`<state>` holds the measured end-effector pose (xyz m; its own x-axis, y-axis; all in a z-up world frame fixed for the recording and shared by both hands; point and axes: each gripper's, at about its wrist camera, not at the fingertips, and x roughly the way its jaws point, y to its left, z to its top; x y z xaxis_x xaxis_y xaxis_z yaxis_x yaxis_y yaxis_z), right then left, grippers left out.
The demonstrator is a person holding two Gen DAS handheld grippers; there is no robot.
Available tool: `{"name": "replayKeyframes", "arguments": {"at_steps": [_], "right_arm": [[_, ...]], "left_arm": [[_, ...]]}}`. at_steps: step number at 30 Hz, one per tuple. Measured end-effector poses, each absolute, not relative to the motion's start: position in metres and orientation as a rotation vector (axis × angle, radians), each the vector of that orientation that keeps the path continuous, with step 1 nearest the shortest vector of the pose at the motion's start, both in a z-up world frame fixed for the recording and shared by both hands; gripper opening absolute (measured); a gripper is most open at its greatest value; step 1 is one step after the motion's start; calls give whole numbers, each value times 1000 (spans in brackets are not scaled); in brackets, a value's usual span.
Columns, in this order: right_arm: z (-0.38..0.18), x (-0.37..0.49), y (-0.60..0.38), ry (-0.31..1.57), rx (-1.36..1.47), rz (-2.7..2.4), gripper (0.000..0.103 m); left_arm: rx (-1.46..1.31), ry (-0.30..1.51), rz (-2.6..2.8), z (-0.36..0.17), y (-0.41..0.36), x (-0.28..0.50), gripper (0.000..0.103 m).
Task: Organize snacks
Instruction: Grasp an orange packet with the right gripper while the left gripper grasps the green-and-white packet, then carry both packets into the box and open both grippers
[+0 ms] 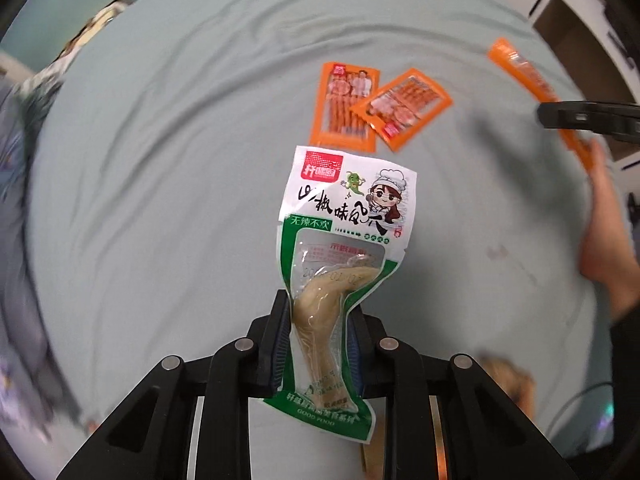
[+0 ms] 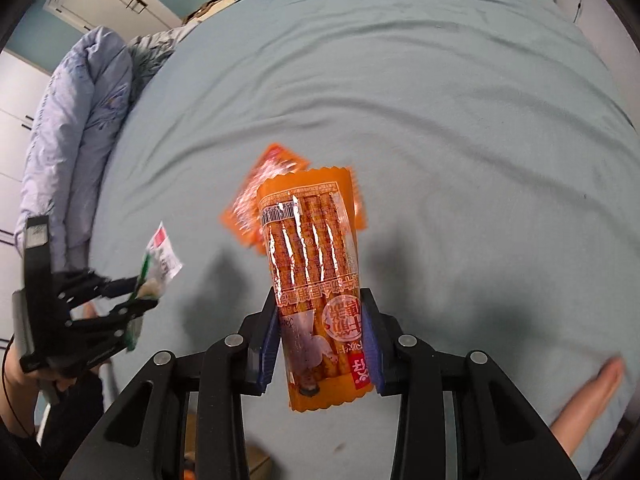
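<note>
White-and-green chicken-foot pack (image 1: 340, 256), clamped in the left gripper (image 1: 320, 344). Orange stick-snack pack (image 2: 316, 280), clamped in the right gripper (image 2: 322, 344); two orange packs (image 1: 376, 106) lie overlapping on the bed (image 1: 180, 140).

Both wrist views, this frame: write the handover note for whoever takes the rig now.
Left gripper: shut on the green-and-white chicken-foot pack, held above the bed sheet.
Right gripper: shut on an orange stick-snack pack, also lifted.
Done: two orange packs lie overlapping on the sheet.
Left: probably set the held orange pack with those two; place the chicken-foot pack apart.
</note>
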<state>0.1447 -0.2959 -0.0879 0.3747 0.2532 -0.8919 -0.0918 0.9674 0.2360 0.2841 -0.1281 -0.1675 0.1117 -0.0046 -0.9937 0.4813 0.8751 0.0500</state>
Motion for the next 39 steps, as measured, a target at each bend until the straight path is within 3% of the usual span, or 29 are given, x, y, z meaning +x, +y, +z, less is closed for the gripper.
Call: {"name": "replayKeyframes", "arguments": {"at_steps": [5,12,17,20,24,29,33,36,39], "right_arm": [[-60,102,-254,1182,125,261,34],[-48,20,-193,1251,65,337,34],[-54,-6,-172,1328,54,312,34],[-56,-15,-169,1368,47,291,34],[-74,-9,-168,1422,59,253,35],[-93,3,-163,1477,108,200,35],[-112,9,-157,1518,209,174,43],[-124,14,-155,1566,231,121,69],[-124,19,-157,1610,277,127,72]], "left_arm": [[270,1429,-436,-109,-100,217,25],[91,1450,-485,-143,-99,140,29],[148,1563,-491,-173,-106,129,69],[170,1520,-478,-158,-99,138,77],[149,1440,-398,-138,-80,157,78],[-27,1484,-340,-139,-40,177,78],[-125,1523,-313,-153,-24,192,78],[-149,1514,-312,-147,-16,189,78],[-150,1506,-322,-138,-10,183,78]]}}
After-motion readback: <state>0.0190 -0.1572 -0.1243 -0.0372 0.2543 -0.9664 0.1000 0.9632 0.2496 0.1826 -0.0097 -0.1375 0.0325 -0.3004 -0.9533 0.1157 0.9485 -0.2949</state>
